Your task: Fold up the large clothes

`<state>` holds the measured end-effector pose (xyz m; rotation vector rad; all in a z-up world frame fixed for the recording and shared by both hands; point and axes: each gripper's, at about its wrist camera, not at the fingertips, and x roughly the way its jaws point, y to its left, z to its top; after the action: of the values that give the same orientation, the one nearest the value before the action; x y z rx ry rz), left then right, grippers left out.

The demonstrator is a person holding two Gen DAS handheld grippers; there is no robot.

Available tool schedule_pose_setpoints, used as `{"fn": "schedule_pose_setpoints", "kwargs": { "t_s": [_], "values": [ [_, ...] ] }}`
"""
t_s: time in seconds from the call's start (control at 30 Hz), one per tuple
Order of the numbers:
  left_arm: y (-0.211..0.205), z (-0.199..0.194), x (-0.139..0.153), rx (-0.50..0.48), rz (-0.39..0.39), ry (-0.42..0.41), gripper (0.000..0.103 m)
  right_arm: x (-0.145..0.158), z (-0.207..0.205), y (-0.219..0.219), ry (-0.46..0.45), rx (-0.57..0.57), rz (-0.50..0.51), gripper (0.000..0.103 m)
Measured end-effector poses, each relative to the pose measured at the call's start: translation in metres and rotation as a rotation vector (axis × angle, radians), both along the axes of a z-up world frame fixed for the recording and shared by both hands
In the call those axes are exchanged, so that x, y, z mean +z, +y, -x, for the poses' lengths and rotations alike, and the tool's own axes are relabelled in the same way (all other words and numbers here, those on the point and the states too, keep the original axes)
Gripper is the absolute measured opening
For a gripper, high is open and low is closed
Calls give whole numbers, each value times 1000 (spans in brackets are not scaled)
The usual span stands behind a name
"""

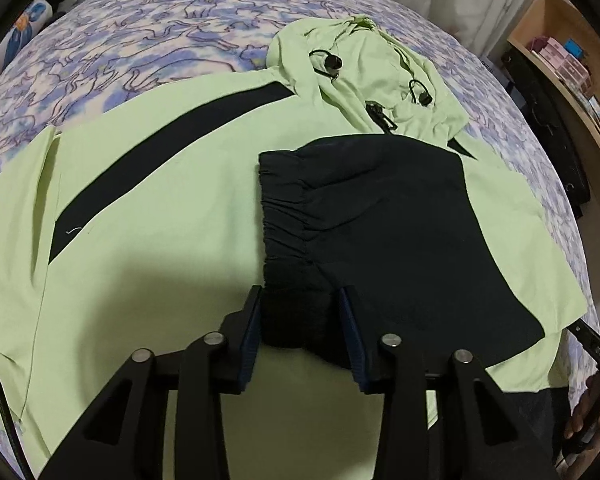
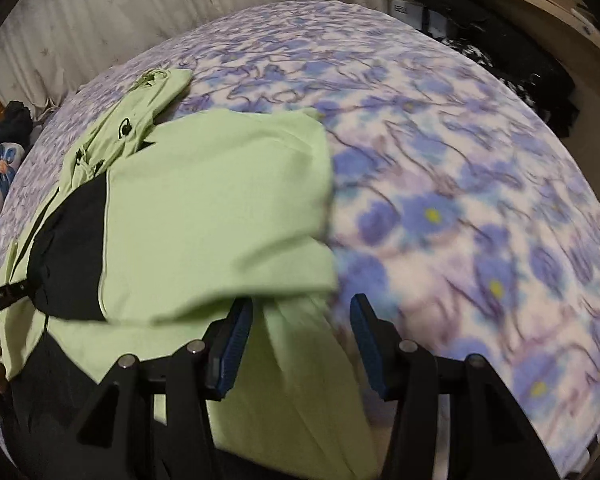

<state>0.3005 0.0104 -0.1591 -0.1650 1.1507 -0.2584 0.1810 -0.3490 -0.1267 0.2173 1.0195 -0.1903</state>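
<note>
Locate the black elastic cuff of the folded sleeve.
In the left wrist view, the black cuff lies centre frame on the light green jacket, its near end between the left hand-held gripper's open fingers.

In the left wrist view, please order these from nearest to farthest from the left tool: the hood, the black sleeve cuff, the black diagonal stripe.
Measured from the left tool:
1. Black sleeve cuff: directly ahead, its end lies between the fingers.
2. Black diagonal stripe: further up and to the left, on the green jacket body.
3. Hood: farthest, at the top, right of centre, with two cord toggles.
</note>
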Motion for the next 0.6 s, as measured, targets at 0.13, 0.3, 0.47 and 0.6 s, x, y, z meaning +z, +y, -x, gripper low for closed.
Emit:
{"fn": "schedule_pose_setpoints", "kwargs": {
  "t_s": [0.13,0.3,0.47,0.6],
  "values": [
    [-1,1,3,12,-40,-23,21,-9,-10,-8,50,-71,-10,13],
    [6,7,-1,24,-94,-32,20,-24,10,-16,81,-128,20,13],
    [11,11,2,15,-123,-40,19,-24,9,-8,90,-105,76,14],
    [16,23,9,3,-151,-63,18,-17,14,-7,113,-103,105,36]
  ]
}}
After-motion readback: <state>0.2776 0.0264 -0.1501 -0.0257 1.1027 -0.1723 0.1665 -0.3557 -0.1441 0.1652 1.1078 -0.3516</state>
